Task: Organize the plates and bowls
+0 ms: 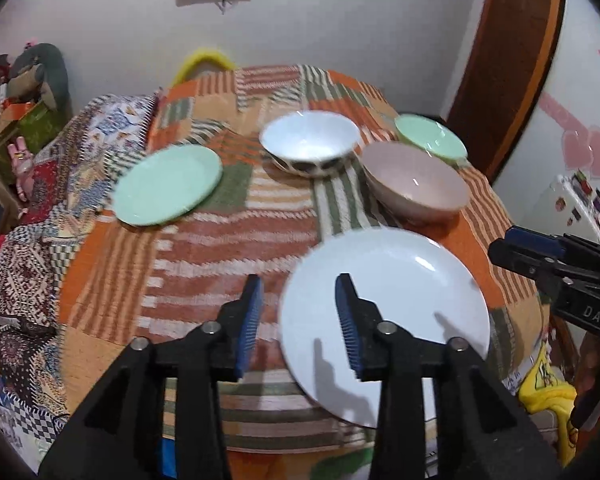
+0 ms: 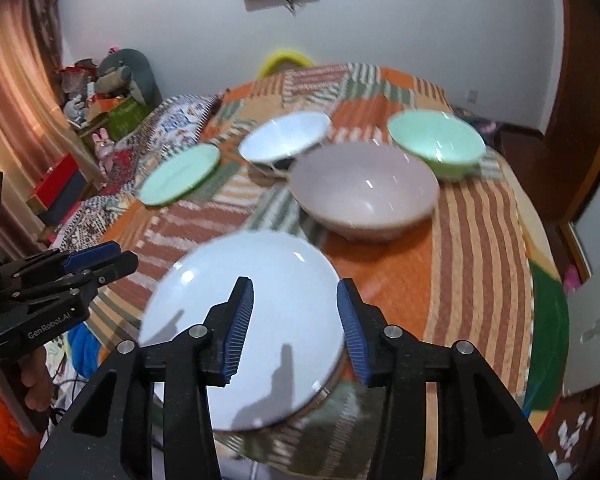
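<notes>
A white plate (image 1: pixel 400 280) (image 2: pixel 204 288) lies flat at the near edge of the patchwork-covered table (image 1: pixel 228 240) (image 2: pixel 480 240). My left gripper (image 1: pixel 298 278) hovers open over the plate's left rim, with nothing between its blue pads. My right gripper (image 2: pixel 294 282) hovers open over the plate's right part, also with nothing in it. Each gripper shows in the other's view: the right gripper (image 1: pixel 512 244) and the left gripper (image 2: pixel 116 256). Farther back sit a green plate (image 1: pixel 168 186) (image 2: pixel 180 174), a white patterned bowl (image 1: pixel 310 140) (image 2: pixel 284 138), a pink bowl (image 1: pixel 416 178) (image 2: pixel 364 190) and a green bowl (image 1: pixel 430 136) (image 2: pixel 436 140).
A yellow chair back (image 1: pixel 204 60) rises behind the table. Boxes and stuffed toys (image 1: pixel 24 92) crowd the left side. A brown door frame (image 1: pixel 512 60) and a white fridge (image 1: pixel 572 204) stand at the right. A hand (image 2: pixel 36 380) holds the left gripper's handle.
</notes>
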A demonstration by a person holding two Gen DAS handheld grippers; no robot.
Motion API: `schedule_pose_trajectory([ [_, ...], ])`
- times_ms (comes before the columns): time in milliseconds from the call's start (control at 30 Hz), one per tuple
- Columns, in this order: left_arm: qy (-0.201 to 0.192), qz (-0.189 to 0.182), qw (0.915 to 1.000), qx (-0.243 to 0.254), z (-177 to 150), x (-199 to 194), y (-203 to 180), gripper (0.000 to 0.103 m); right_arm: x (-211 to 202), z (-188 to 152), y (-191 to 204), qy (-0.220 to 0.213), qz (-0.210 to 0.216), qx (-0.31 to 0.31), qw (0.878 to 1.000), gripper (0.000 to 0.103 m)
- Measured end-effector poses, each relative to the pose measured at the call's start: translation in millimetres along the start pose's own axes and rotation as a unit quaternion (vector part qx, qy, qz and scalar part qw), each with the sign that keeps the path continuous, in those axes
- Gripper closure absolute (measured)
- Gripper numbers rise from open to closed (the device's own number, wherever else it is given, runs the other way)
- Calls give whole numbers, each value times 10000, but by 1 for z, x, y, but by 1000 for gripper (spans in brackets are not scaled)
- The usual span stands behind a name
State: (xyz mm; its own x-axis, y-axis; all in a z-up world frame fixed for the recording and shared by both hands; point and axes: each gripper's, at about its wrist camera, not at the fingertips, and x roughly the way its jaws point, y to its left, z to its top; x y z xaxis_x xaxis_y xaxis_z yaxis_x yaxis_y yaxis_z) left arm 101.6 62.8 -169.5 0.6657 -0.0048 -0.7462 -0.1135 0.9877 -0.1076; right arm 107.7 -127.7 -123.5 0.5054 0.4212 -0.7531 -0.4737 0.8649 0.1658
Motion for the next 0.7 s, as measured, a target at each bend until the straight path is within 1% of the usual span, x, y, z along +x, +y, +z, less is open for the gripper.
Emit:
schedule_pose_trajectory([
  [33,-78,50,9999,-48,3,-5,7,61,-1,5,4,-57,33,-53,10000,61],
  [67,-156,115,9998,-102,6,-10,14,57,-1,10,9,-111,67,-100,9999,61],
  [100,-207,152,9996,-141,8,-13,20,53,-2,15,14,-168,103,-149,9997,58],
  [133,-305,220,9991,-212,11,-19,29,52,-1,19,18,-215,137,-186,9995,56],
  [200,-394,311,9983,-308,15,-25,42,43,0,27,27,-329,204,-266,9989,55],
  [233,-451,385,9975,-386,17,-28,51,41,1,33,34,-367,249,-320,9985,55],
  [300,-565,525,9958,-497,21,-33,67,38,5,40,42,-401,307,-401,9979,55],
  [367,-629,791,9934,-548,24,-36,83,35,11,47,52,-451,318,-507,9972,54],
  [400,-635,873,9925,-566,25,-37,89,32,14,51,57,-471,327,-552,9968,50],
  [433,-639,979,9913,-611,27,-36,98,31,18,55,62,-482,357,-584,9965,43],
  [467,-642,1024,9905,-650,29,-36,106,29,21,58,66,-502,390,-605,9961,42],
  [600,-676,1195,9869,-842,37,-33,139,20,38,73,81,-519,502,-685,9950,42],
  [700,-694,1283,9849,-936,44,-27,161,19,52,85,88,-477,606,-678,9947,42],
])
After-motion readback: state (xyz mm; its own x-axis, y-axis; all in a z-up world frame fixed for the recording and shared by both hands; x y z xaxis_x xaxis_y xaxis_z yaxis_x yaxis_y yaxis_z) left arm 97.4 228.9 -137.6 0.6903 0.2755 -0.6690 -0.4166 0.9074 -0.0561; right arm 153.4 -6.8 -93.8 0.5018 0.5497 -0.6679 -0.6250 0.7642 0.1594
